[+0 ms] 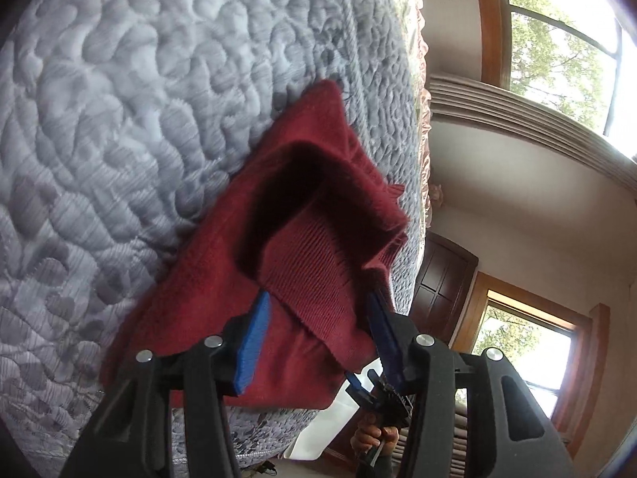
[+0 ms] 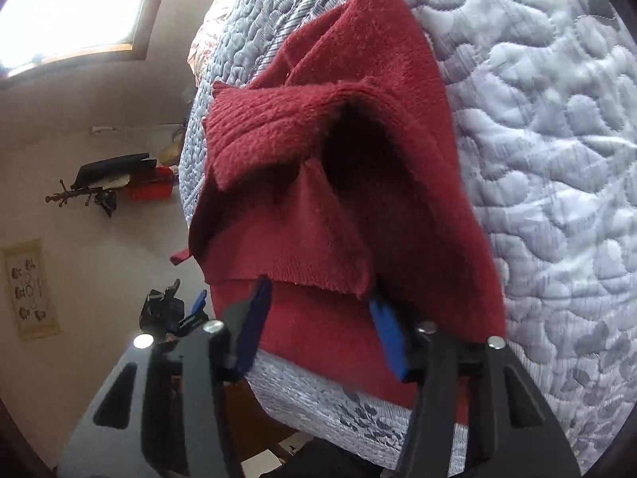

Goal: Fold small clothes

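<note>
A dark red knit garment lies near the corner of a grey quilted mattress, partly folded, with its upper layer humped into a dark tunnel. My left gripper is open, its blue pads either side of the ribbed flap's edge. In the right wrist view the same garment drapes over the mattress edge. My right gripper is open too, its fingertips just under the hanging flap. Each gripper shows in the other's view: the right gripper, held by a hand, and the left gripper.
The mattress drops off close beside the garment, with floor below. Beyond are beige walls, windows, a dark wooden door, a coat rack with bags and a wall picture.
</note>
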Tool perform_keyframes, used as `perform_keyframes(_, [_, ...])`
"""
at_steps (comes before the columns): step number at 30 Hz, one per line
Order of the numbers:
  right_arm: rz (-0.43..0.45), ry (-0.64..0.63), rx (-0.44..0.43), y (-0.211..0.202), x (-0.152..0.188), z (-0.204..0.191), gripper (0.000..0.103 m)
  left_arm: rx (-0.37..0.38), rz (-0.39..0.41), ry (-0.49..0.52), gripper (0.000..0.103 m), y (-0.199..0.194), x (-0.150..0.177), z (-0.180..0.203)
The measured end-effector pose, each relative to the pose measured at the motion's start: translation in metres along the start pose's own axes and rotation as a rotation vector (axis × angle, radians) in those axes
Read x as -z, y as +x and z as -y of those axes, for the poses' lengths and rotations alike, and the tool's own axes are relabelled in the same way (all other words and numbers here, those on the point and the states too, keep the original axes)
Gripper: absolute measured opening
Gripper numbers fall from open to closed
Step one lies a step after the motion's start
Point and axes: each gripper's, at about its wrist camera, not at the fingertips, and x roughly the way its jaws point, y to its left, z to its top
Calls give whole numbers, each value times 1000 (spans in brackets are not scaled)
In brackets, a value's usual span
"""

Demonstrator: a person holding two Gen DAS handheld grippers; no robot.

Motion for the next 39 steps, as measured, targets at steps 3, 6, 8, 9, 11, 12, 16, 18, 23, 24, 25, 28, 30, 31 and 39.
perform_keyframes(3, [38,-9,-49,6,-20,-14,12,-12,13,3,50,17,-10,5])
perform_keyframes(6, [103,3,-108,-4,-47,-29,14,29,42,24,51,30,-27,28])
perform_keyframes(8, [159,4,-105,-12,-63,-37,21,44,80,41,52,33,-40,43])
perform_keyframes(9, [176,10,-103,-15,-69,-38,29,52,100,41,53,32,-46,50])
perform_keyframes(11, [209,14,-93,-25,-78,-38,41,94,119,51,55,25,-54,64])
perform_keyframes(12, [222,9,-88,-31,-79,-37,45,111,125,80,59,17,-55,72])
perform_keyframes(16, [255,-72,-16,-55,-72,-39,48,22,167,258,69,-22,-49,94])
perform_keyframes(18, [265,-141,86,-63,-64,-36,50,-98,178,346,69,-34,-46,92])
perform_keyframes(23, [239,-322,261,-50,-50,-36,50,-313,139,501,69,-28,-47,81])
perform_keyframes(24, [238,-357,281,-45,-49,-40,50,-343,128,538,69,-21,-46,81])
perform_keyframes(25, [239,-394,303,-38,-49,-45,50,-364,115,569,69,-12,-44,81])
perform_keyframes(28, [252,-464,371,-19,-54,-54,50,-410,77,667,69,9,-37,84])
perform_keyframes(30, [248,-478,413,-9,-61,-54,50,-437,70,716,69,19,-34,88])
perform_keyframes(31, [244,-485,434,-3,-64,-53,50,-451,72,735,69,24,-35,90])
perform_keyframes(39, [222,-514,458,5,-63,-52,44,-538,82,842,68,47,-36,103])
